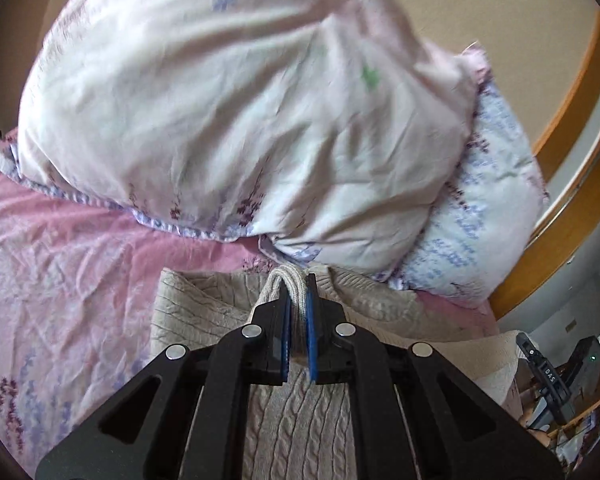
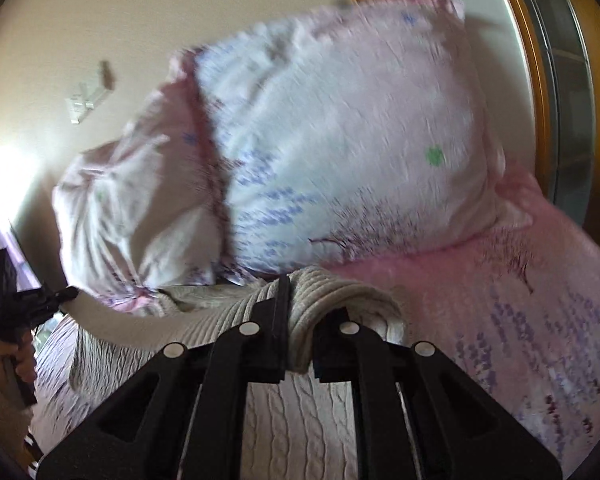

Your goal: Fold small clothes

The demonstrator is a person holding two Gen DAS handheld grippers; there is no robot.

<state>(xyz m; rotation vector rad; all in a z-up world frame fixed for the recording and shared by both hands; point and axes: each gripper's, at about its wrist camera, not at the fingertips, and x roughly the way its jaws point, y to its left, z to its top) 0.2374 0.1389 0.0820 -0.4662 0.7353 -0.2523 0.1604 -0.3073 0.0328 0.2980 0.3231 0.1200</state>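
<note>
Beige knit sweater (image 1: 296, 420) — edge pinched in left gripper (image 1: 298, 304) | right gripper (image 2: 300, 320) clamps another bunched edge

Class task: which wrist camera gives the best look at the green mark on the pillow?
The right wrist view: the green mark sits unobstructed on the pillow, though blurred. The left wrist view shows it smaller, nearer the pillow's edge.
</note>
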